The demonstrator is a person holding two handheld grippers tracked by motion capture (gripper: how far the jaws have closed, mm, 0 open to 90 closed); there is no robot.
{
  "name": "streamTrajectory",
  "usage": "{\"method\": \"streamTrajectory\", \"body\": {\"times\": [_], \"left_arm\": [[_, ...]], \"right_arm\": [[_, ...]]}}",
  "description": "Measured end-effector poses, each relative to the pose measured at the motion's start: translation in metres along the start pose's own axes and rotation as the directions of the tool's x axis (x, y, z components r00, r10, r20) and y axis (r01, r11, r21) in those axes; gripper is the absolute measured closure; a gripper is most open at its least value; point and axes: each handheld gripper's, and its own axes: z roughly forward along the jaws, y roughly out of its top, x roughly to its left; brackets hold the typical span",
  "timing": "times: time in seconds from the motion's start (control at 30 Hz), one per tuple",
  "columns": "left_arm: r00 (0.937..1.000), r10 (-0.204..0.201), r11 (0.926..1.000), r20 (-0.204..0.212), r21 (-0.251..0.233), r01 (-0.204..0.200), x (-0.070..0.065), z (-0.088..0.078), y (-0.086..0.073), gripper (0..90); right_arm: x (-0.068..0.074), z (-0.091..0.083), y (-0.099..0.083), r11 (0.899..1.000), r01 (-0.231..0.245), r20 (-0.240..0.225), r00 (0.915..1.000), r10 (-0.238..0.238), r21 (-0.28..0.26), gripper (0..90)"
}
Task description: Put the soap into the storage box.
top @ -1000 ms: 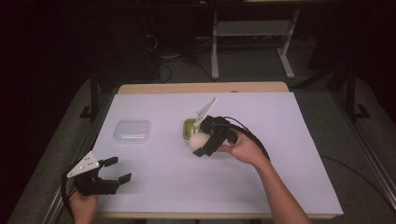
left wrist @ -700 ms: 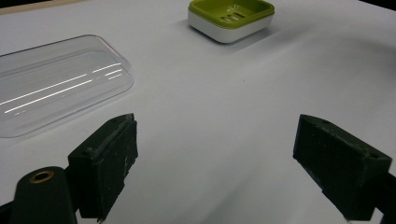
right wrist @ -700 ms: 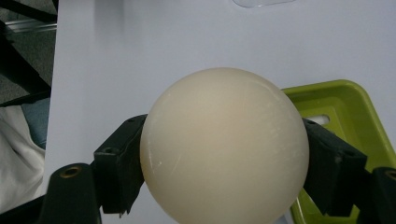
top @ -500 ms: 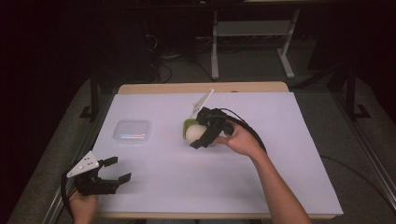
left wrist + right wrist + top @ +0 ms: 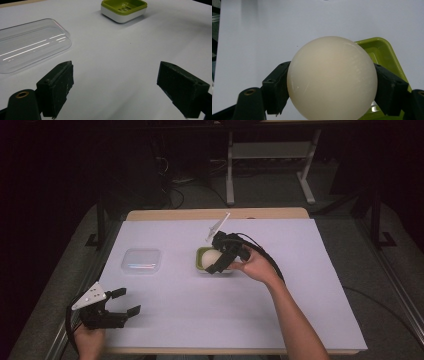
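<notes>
White table cover [image 5: 280, 320], spanning the table; clear plastic lid [image 5: 142, 260], flat, left of centre; green soap dish [image 5: 123, 10], mid-table; right gripper [image 5: 216, 262], jaws pinching cream-coloured ball [image 5: 332, 77] over the dish; left gripper [image 5: 125, 302], near left corner, jaws spread, holding nothing.

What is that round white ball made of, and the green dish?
The cream ball looks like smooth soap or plastic: faintly glossy, with fine scuffs. The green dish seems to be hard plastic, shiny, with a white base and moulded drain slots.
</notes>
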Motion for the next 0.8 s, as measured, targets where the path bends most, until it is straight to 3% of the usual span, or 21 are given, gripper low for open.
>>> {"method": "streamTrajectory", "body": {"times": [0.3,0.8], "left_arm": [[1.0,0.002,1.0,0.0,0.001,-0.002,0.0,0.0,0.0,13.2],[1.0,0.003,1.0,0.004,0.007,-0.003,0.0,0.002,0.0,13.3]], "right_arm": [[-0.009,0.008,-0.002,1.0,-0.025,-0.006,0.9997,0.025,0.004,23.2],[-0.022,0.013,-0.006,0.998,-0.054,0.022,0.9983,0.053,0.019,23.2]]}}
